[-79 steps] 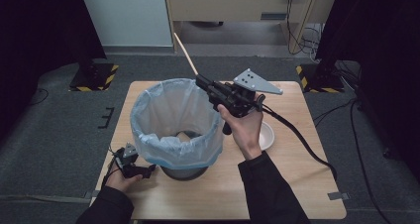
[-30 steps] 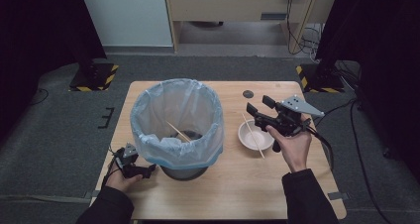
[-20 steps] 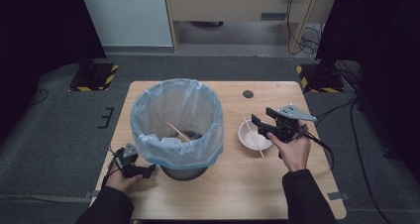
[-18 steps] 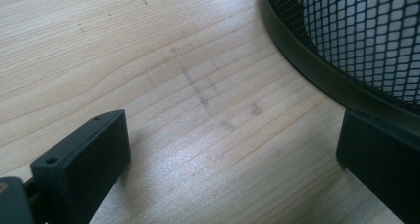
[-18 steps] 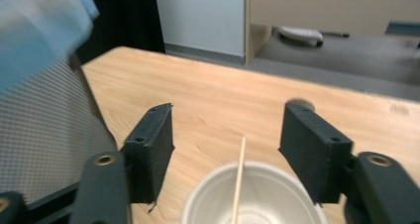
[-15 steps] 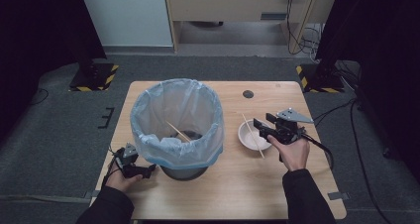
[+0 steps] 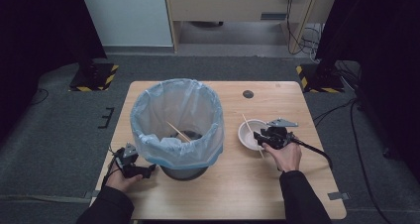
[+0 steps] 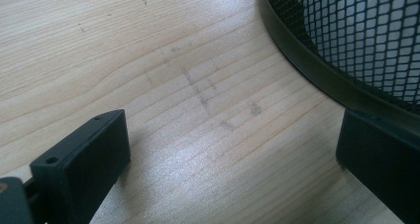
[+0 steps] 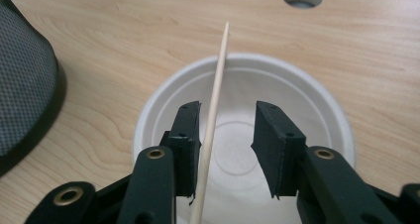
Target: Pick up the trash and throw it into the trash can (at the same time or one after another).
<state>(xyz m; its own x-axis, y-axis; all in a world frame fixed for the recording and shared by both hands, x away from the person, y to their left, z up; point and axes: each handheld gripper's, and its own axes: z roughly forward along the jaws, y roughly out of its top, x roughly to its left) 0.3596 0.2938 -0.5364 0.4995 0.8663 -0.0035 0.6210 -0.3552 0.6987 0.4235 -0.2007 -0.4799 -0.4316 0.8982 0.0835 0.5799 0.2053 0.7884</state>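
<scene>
Over the white bowl (image 9: 317,105), my right gripper (image 9: 228,135) brackets a wooden stick (image 9: 214,110)
Its jaws have just been closing, one pad beside the stick, not clamped; my left gripper (image 8: 233,149) rests wide open on the table (image 8: 173,60) by the bin (image 8: 356,40)

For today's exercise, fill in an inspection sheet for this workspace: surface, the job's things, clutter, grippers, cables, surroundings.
Surface: light wooden table with a round hole.
Job's things: thin wooden stick lying across white paper bowl; black mesh bin with pale blue liner holding another stick.
Clutter: nothing seen.
Grippers: right gripper jaws have just been closing around the stick, gap remaining; left gripper open beside the bin.
Cables: black cable trailing right.
Surroundings: grey carpet.
</scene>
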